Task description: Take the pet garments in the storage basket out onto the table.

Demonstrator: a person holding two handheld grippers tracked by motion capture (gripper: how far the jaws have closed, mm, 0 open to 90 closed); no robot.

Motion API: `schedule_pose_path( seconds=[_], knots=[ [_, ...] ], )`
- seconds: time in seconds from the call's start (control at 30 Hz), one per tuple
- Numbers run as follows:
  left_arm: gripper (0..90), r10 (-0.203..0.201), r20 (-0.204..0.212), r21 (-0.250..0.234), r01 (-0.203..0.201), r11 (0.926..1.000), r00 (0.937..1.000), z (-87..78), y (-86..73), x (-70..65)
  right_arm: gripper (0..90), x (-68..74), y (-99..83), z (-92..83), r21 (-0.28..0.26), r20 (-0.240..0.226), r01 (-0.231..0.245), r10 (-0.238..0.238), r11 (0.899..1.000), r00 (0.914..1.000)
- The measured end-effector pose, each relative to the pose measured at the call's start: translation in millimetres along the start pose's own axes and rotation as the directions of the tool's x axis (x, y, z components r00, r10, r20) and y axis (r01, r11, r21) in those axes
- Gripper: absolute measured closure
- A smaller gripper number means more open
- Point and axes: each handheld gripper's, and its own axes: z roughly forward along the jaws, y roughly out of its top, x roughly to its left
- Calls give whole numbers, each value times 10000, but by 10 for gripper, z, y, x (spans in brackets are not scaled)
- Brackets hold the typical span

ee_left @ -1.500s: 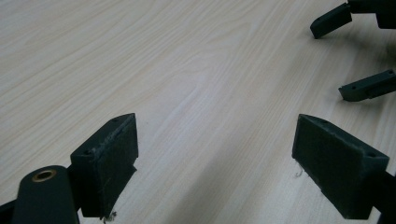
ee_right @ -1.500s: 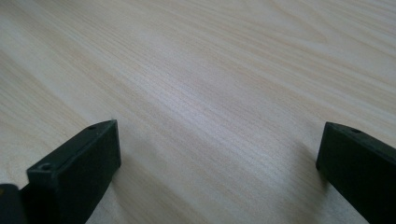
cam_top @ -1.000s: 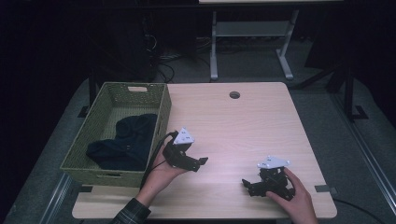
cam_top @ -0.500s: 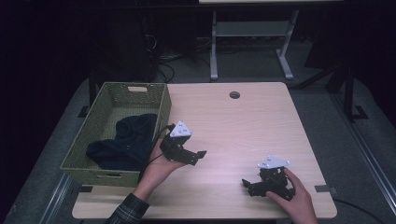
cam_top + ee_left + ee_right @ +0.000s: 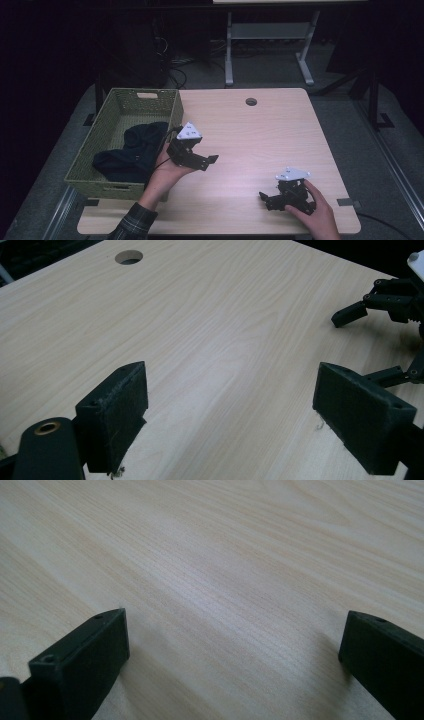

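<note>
A light wooden table [image 5: 260, 135] with a round cable hole [image 5: 251, 102] near its far edge carries a green woven basket [image 5: 107, 132] on its left side. Inside the basket lies a heap of dark clothing [image 5: 132, 152], bunched toward the near and right part of the basket floor.

The left gripper [image 5: 200, 161] is held in the person's left hand [image 5: 167, 175] just beside the basket's right wall, lifted above the tabletop, with its grey three-cornered plate [image 5: 190, 132] tilted up toward the far side. Its jaws point to the right across the table. In the left gripper view they stand spread wide, nothing between them, with bare wood grain under them, and a few light fibres cling to the pads [image 5: 117, 415]. A plaid sleeve [image 5: 132, 225] covers the left forearm at the bottom edge of the high view.

The right gripper [image 5: 267, 197] sits low at the near right part of the table, in the person's right hand [image 5: 312, 210], with its plate [image 5: 292, 174] lying nearly flat on top. Its jaws point left, toward the middle of the table. The right gripper view shows them set far apart, holding nothing, close over plain tabletop. The same gripper appears at the upper right of the left gripper view [image 5: 390, 297], its black linkage resting near the wood.

The two grippers are well apart, with open table between them. Beyond the table stands a grey metal frame [image 5: 270, 45] on a dark floor.
</note>
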Motion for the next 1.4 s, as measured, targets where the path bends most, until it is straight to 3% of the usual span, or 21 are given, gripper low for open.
schedule_pose_path(
  seconds=[0.8,1.17,1.4],
  knots=[
    [140,-22,-40,-111,21,9999,10000,-222,248,279,0,0,0,0,-2,1,2,-2,10000,10000],
    [141,-33,-172,148,36,9999,9998,-324,184,398,0,-1,0,-1,9,-9,16,-16,10000,10000],
    [141,-351,-438,20,352,9994,9984,-468,119,535,0,-1,1,0,12,-16,27,-27,10000,10000]
  ],
)
